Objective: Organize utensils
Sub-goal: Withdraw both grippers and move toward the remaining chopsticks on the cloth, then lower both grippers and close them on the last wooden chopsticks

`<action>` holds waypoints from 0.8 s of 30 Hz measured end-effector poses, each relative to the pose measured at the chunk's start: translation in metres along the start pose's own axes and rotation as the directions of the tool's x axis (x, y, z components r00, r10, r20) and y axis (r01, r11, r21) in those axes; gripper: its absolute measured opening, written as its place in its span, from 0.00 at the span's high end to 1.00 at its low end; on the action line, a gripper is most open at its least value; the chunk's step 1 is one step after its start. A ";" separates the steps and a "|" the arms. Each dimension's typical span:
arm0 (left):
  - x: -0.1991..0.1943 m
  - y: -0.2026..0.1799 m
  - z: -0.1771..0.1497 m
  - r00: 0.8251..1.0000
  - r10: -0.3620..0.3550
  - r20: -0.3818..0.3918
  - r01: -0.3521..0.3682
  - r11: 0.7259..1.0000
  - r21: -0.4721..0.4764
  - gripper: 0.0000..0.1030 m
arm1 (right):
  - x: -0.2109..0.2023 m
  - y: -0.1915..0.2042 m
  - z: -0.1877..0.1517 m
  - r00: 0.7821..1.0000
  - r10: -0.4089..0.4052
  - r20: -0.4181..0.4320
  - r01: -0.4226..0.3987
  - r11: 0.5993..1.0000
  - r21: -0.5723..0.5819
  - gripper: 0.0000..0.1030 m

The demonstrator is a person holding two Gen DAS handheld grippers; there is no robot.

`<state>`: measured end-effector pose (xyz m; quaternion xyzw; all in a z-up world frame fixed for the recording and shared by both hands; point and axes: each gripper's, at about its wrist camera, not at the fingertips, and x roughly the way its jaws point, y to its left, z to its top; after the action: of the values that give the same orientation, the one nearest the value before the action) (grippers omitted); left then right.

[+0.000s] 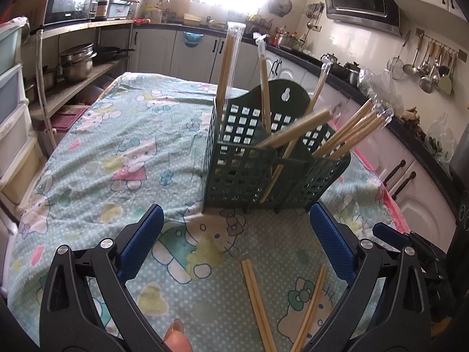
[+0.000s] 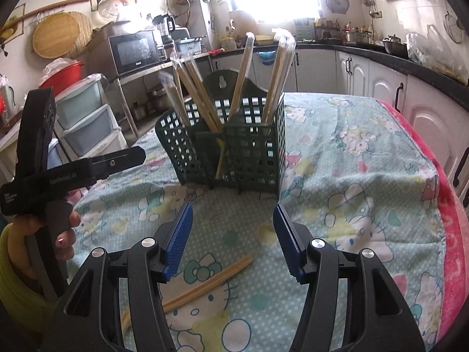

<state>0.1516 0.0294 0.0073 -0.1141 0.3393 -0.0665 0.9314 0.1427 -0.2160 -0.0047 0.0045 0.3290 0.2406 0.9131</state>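
Loose chopsticks (image 1: 258, 302) lie flat on the tablecloth (image 1: 117, 152), right at the near edge of the table, a pair side by side and another single pair crossing off to the right of them in the left wrist view. From the right wrist view the same sticks (image 2: 211, 281) run diagonally under the left finger of that gripper. None of them is picked up yet.

Just beyond them stands the green holder (image 1: 258, 161), a slotted plastic caddy with several compartments, upright on the cloth. It already carries a good crop of wrapped chopsticks (image 1: 348, 135), some standing tall, some leaning out to the side.

Now the tools. The left gripper (image 1: 234, 240) hangs over the cloth with its blue pads well apart and nothing between them; the loose sticks sit just below and between its arms. The right gripper (image 2: 231, 240) shows the same picture: jaws standing about half open, empty, the holder straight ahead. The person's hand (image 2: 63, 234) on the left tool's handle shows at the left edge.

So this reads as the reach for the next pickup. The next move calls for one gripper to dip to the cloth, line its pads across a thin pair and pinch both sticks together, since they lie flat and could roll or split apart.
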 end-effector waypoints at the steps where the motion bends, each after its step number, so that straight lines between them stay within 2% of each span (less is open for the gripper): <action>1: 0.002 0.000 -0.002 1.000 0.001 -0.009 -0.001 1.000 -0.003 0.11 | 0.002 0.000 -0.002 1.000 0.000 -0.008 0.000 1.000 -0.001 0.47; 13: 0.020 0.002 -0.019 0.996 -0.013 -0.090 0.012 1.000 -0.014 0.11 | 0.020 0.001 -0.019 0.996 0.012 -0.090 -0.013 1.000 -0.007 0.47; 19: 0.032 0.004 -0.028 0.989 -0.042 -0.143 0.037 0.999 -0.035 0.27 | 0.034 0.000 -0.026 0.991 0.019 -0.134 -0.019 1.000 0.005 0.47; 24: 0.043 0.007 -0.035 0.976 -0.101 -0.194 0.088 0.993 -0.078 0.47 | 0.043 -0.002 -0.030 0.988 0.019 -0.154 -0.016 1.000 0.022 0.50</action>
<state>0.1619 0.0214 -0.0472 -0.1548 0.4265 -0.1102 0.8843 0.1543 -0.2037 -0.0538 -0.0017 0.4013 0.2446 0.8827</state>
